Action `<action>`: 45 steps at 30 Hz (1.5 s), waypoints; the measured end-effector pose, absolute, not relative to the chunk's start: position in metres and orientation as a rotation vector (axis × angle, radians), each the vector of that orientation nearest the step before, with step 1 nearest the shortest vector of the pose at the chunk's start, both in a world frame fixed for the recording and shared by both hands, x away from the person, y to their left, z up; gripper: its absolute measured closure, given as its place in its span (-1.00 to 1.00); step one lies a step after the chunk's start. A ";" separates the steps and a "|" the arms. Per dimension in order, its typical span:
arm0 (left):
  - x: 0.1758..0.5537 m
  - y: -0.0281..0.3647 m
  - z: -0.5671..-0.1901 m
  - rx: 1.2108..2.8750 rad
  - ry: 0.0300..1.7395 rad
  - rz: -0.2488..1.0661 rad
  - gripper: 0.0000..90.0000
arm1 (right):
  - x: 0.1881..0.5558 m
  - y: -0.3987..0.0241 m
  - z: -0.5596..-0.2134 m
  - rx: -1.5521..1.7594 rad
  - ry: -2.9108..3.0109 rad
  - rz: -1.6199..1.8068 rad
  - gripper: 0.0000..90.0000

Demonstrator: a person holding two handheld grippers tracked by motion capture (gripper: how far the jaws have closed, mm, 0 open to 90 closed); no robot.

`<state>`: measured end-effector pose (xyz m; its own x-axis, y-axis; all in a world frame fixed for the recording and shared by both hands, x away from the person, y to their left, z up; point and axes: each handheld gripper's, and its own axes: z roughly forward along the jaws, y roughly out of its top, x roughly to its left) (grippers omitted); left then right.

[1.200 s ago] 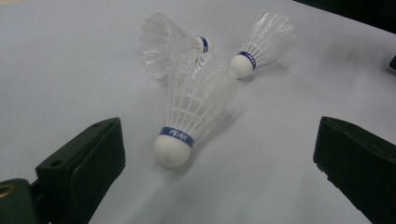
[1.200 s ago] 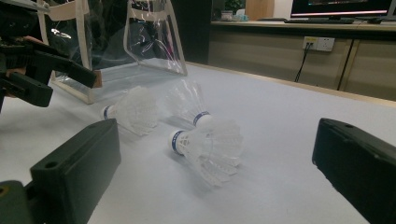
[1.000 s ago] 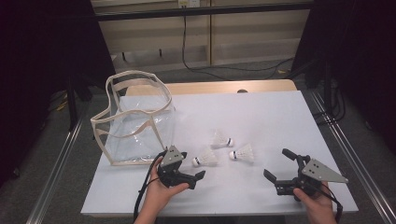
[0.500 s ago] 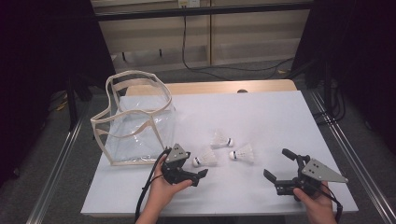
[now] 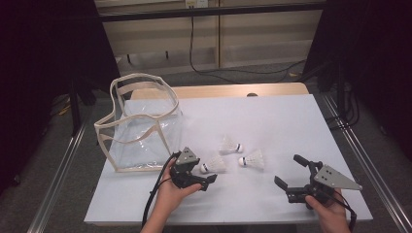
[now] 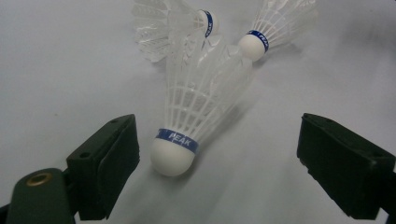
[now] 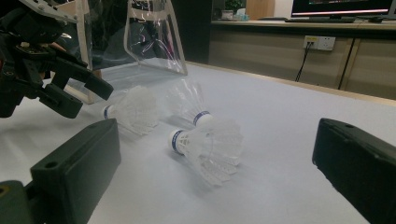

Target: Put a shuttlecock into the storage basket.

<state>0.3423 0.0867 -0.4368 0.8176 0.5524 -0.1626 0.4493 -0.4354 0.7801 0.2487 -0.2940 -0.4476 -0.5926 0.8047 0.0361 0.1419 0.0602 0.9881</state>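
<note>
Three white shuttlecocks with blue bands lie mid-table. The nearest shuttlecock [image 5: 215,164] [image 6: 196,107] points its cork at my left gripper [image 5: 206,173] [image 6: 224,163]. Its jaws have just been closing and still stand wide, with the cork between them, nearer the left pad [image 6: 109,158] and untouched. The second shuttlecock [image 5: 229,145] [image 6: 163,23] and third shuttlecock [image 5: 252,159] [image 6: 275,28] lie just beyond. My right gripper [image 5: 290,171] rests open near the front right edge, with nothing between its jaws. In the right gripper view the third shuttlecock [image 7: 205,144] lies ahead of it.
A clear plastic bag [image 5: 141,131] with cream trim stands open-topped at the table's left, just behind the left hand. The white table [image 5: 272,116] has a wooden back edge. Dark floor, rails and cables surround it.
My left gripper has edged a little toward the shuttlecocks, so the nearest one's cork now sits between its jaws. The right gripper has kept still.
</note>
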 end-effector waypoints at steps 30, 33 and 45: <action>0.356 0.078 -0.443 2.204 0.759 0.147 -0.46 | 0.248 -0.294 -0.447 0.945 1.796 1.583 -0.99; 0.356 0.079 -0.443 2.217 0.759 0.140 -0.43 | 0.248 -0.294 -0.447 0.943 1.797 1.581 -0.99; 0.365 0.079 -0.442 2.229 0.782 0.136 -0.26 | 0.248 -0.296 -0.447 0.945 1.795 1.581 -0.99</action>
<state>0.3649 0.0787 -0.4419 0.8069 0.5741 -0.1390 0.4938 -0.5264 0.6921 0.2484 -0.2955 -0.4475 -0.5932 0.8041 0.0398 0.1411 0.0552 0.9884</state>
